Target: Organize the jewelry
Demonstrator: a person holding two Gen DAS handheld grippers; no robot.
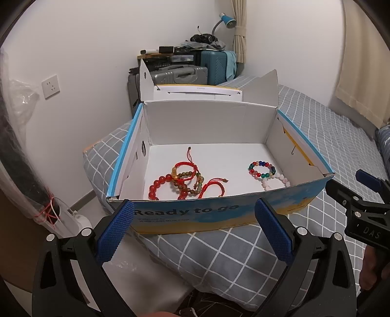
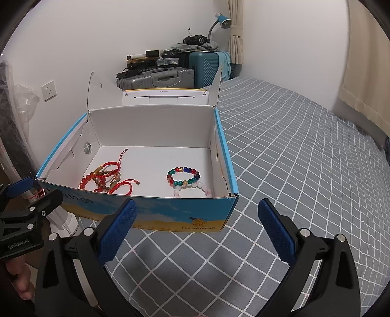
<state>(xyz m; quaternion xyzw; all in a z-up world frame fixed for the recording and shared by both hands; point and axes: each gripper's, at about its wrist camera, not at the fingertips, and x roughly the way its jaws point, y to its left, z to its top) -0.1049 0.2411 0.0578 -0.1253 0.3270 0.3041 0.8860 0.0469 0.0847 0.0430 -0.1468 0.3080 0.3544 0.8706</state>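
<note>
Bracelets in box, beyond spread left claw

Grey bedsheet with white grid lines covers the bed; teal hard-shell suitcase stands beside grey ribbed suitcase against the far wall; blue gooseneck desk lamp above them; white wall socket left; cream curtain right.

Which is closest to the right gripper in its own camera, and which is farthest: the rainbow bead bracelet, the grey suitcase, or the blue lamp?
From the right gripper, nearest first:
1. Rainbow bead bracelet, inside the box, right part of its floor.
2. Grey suitcase, behind the box, by the wall.
3. Blue lamp, up high in the far corner, beside the curtain.
</note>
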